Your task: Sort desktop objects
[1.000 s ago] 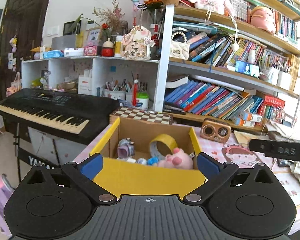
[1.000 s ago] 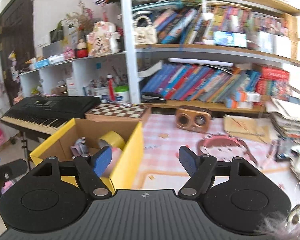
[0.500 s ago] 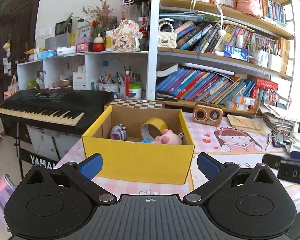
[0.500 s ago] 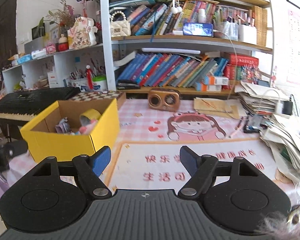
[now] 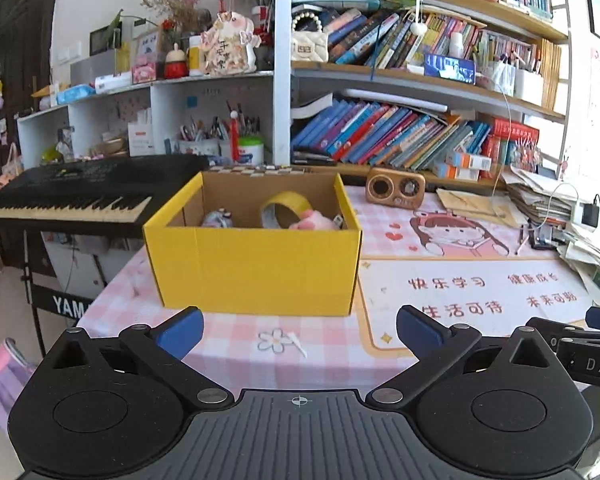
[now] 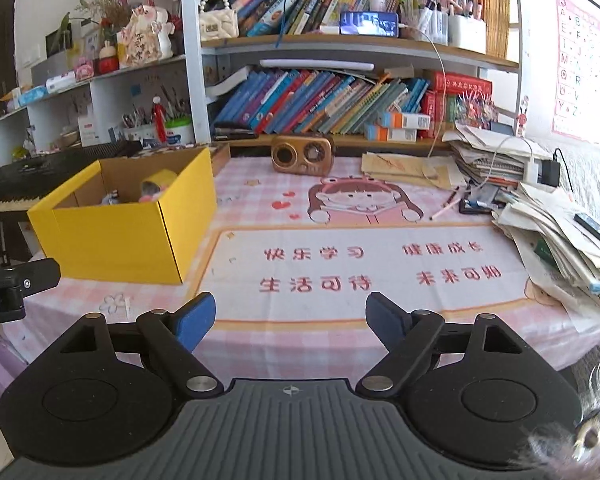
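Left wrist view: the desk (image 5: 332,344), under a pink checked cloth with a printed cartoon mat, fills the middle, with a bookshelf (image 5: 420,76) behind and a black keyboard (image 5: 80,196) at its left edge. The yellow box (image 5: 256,268) stands on the desk's left part, open at the top, near the left gripper (image 5: 300,332), whose blue pads are spread wide with nothing between them. Inside the box lie a roll of yellow tape (image 5: 284,210), a pink plush pig (image 5: 312,222) against it, and a small purple toy (image 5: 218,218) to the left. In the right wrist view the right gripper (image 6: 290,318) hangs over the bare mat, jaws opening and empty, the box well to its left. A brown speaker (image 6: 302,153) stands by the shelf.
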A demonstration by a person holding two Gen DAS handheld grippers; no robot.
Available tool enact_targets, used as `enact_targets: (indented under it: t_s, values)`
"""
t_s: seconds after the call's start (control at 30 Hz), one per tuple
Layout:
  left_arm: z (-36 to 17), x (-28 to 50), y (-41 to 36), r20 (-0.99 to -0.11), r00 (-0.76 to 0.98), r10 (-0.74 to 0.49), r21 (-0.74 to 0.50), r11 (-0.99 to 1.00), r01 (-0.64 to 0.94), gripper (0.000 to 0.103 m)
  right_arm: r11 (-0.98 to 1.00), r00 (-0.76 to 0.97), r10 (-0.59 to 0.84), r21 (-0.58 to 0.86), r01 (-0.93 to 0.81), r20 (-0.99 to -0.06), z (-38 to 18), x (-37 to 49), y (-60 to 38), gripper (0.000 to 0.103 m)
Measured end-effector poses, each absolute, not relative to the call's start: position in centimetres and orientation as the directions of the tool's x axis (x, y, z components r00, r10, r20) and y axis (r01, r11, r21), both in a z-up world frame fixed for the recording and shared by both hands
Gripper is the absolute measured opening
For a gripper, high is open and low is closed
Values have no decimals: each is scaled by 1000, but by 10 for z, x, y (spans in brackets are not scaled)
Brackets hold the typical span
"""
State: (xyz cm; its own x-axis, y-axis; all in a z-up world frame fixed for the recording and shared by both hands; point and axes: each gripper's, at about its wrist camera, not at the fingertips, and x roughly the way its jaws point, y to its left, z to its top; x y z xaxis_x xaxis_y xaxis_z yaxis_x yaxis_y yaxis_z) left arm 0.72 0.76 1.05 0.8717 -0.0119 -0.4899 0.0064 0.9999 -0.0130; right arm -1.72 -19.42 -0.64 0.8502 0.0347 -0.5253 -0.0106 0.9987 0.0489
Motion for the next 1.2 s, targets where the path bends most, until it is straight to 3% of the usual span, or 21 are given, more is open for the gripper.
enact_targets:
  t_s: [0.53, 1.2]
  values:
    - [1, 3, 4, -561, 827, -12, -35, 999, -9, 103, 999, 811, 18, 32, 1, -585, -17, -23, -195, 95]
    - [-2, 6, 5, -596, 803, -30, -50, 999, 0, 103, 1000, 791, 27, 27, -14, -612, -22, -18, -192, 97]
